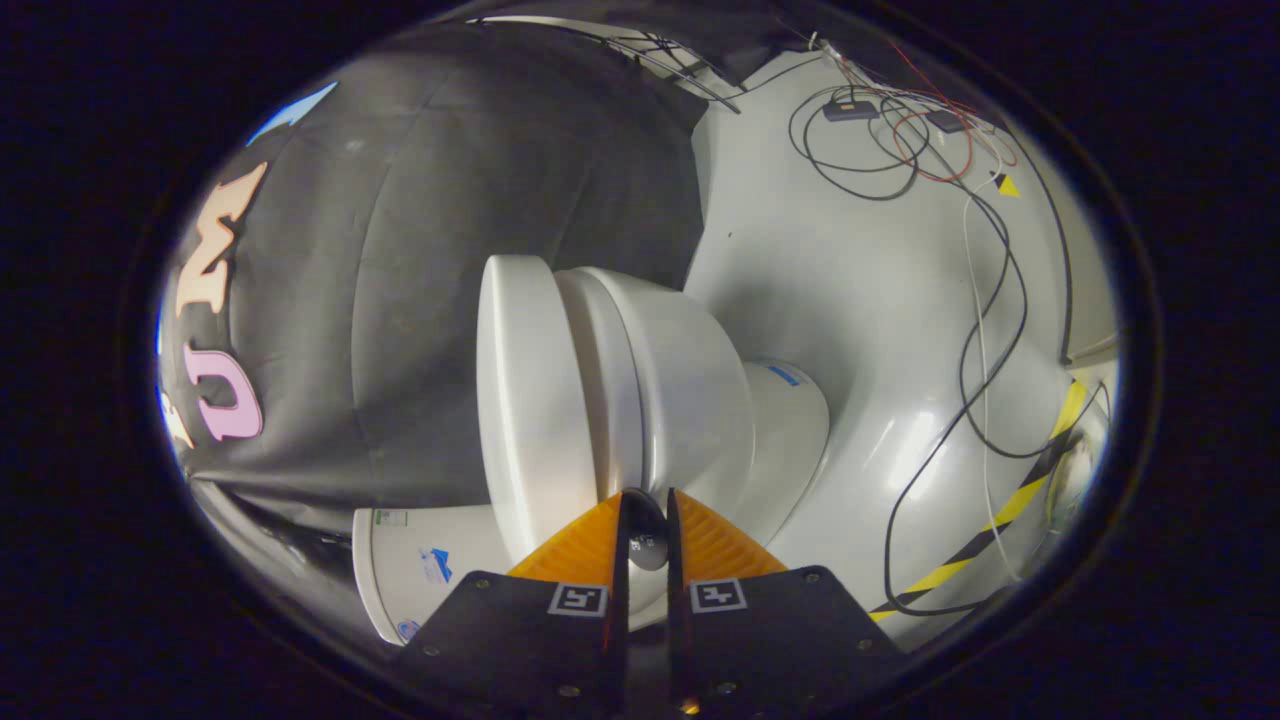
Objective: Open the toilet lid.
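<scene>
Black cloth [450, 250] hangs as the booth's wall across one side of the scene, creased and matte, and it meets a pale glossy floor [850, 300] that fills the other side. Light pools in soft patches on that smooth floor.

A white toilet [650, 400] sits where cloth and floor meet. The whole scene appears rolled sideways in the gripper view, so the gripper is held well rotated about its forward axis. The toilet's rounded ceramic bowl [690, 390] is shiny and tapers to a pedestal [790, 420] that bears a small blue mark. The toilet lid [520, 390] is a smooth, oval, slightly domed plastic slab, and it lies shut flat on the seat, its rim facing the fingers. The tank [420, 560] shows as a white rounded block beside the lid, near the cloth, with small stickers on it.

Thin black cables [985, 340] loop loosely over the floor, with a red wire [940, 150] and a white one among them near 2 small dark boxes. A yellow and black striped tape [1030, 490] runs along the floor's far side.

The gripper [645, 500] points at the lid's front edge, just ahead of its tips. Its 2 ridged, wedge-shaped fingers [575, 545] stand close together with only a narrow slot between them, gripping nothing.
</scene>
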